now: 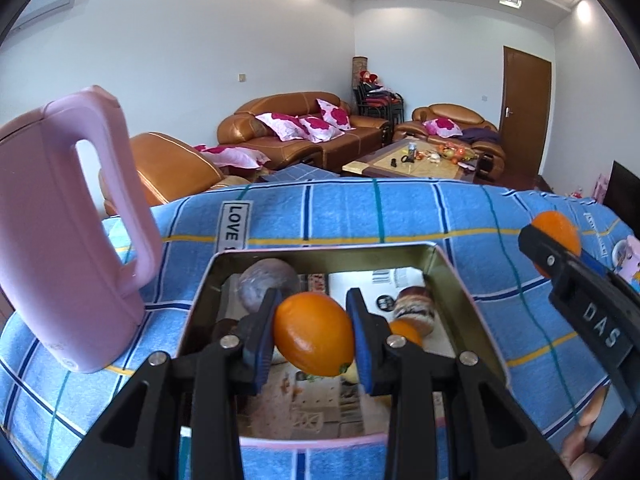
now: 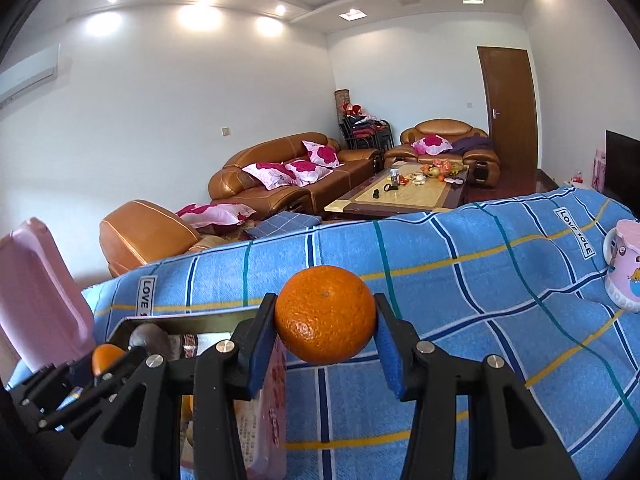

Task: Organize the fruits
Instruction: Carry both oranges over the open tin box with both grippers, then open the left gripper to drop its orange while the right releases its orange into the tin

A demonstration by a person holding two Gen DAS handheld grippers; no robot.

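While the left gripper [image 1: 314, 336] clamps an oval orange [image 1: 314, 334] above the tin box [image 1: 456, 280], only the right wrist view shows the right gripper [image 2: 325, 330] gripping a round orange [image 2: 325, 314] right of the box, over the blue cloth [image 2: 480, 280].

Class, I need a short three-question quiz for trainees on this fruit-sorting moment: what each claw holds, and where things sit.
1. True or false: the left claw is shut on an orange fruit over the open metal tin.
2. What does the right claw grip? A) a pink mug B) a round orange C) nothing
3. Fill in: the pink jug stands on the blue checked ____, beside the tin.

Key: 1 true; 2 B; 3 cloth.
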